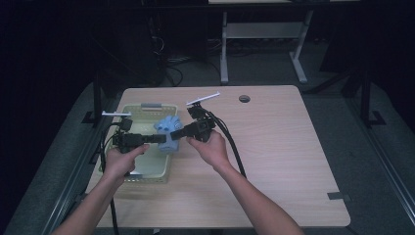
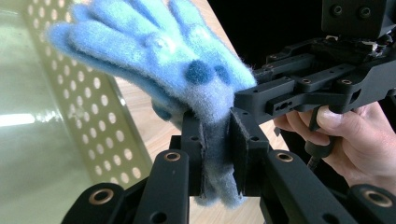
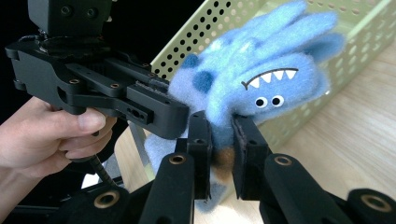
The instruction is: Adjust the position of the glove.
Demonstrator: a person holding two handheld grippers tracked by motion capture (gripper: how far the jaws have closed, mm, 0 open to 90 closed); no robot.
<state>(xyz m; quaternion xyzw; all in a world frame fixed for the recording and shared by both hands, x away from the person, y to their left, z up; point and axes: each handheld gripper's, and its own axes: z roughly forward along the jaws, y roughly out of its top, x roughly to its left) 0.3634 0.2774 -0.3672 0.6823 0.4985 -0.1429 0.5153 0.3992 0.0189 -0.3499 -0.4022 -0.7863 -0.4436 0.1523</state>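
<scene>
While held above green perforated basket (image 1: 128, 174) at table (image 1: 274, 147) left side, fuzzy blue monster toy (image 1: 168, 131) sits pinched between both grippers: left gripper (image 2: 218, 154) fingers clamped on toy, right gripper (image 3: 220, 149) fingers likewise clamped on it.

Both tools' pads hide the blue glove's (image 2: 159, 51) cuff.
</scene>
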